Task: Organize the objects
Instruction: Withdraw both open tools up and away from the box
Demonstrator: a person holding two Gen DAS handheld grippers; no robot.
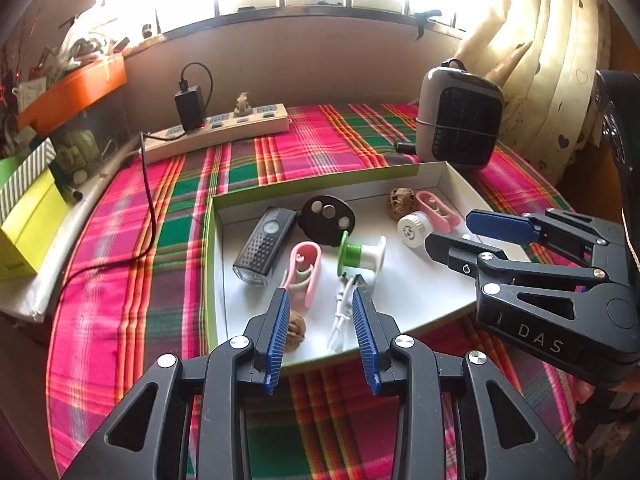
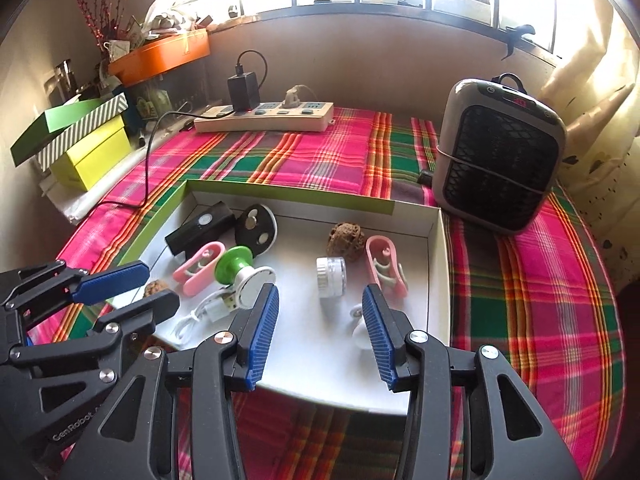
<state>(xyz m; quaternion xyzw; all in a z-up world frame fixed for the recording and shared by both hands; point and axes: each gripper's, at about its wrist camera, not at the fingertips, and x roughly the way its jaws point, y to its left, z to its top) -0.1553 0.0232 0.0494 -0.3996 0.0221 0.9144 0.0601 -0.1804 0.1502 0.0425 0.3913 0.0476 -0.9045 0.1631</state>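
A white tray with green outer walls lies on the plaid cloth. It holds a black bike light, a black oval disc, two pink clips, a green-and-white spool, a white cable, two walnuts and a small white jar. My left gripper hovers open over the tray's near edge, above the cable, with nothing between its pads. My right gripper is open too, empty, over the tray's right part just short of the jar.
A grey heater stands behind the tray's right corner. A power strip with a black charger and trailing cord lies at the back. Yellow and striped boxes and an orange tray crowd the left ledge. A curtain hangs at right.
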